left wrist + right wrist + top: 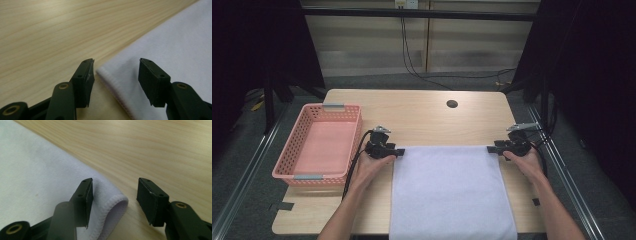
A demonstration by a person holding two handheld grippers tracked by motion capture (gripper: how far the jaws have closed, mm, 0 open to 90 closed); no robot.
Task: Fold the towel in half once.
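towel (449, 190), white, lies flat on the table (422, 112), spread from about the middle of the top to the near edge, where it hangs over a bit. its far edge runs straight across, so both far corners are exposed and easy to reach from the sides.

left gripper (398, 151) sits at the towel's far left corner, right gripper (490, 149) at the far right corner, each pointing inward along that far edge. placed that way so both corners can be taken at once, probably to lift or fold the towel.

left gripper view: jaws apart, corner of the towel (160, 57) lying between them, pads not pressing on it. right gripper view: jaws also apart, the rolled hem of the towel (45, 177) corner between them, left pad close to the cloth, maybe brushing it, hard to tell at this angle. nothing is clamped yet.

pink basket (323, 142) stands empty near the left edge of the table, well apart from the towel, likely where the folded towel goes.
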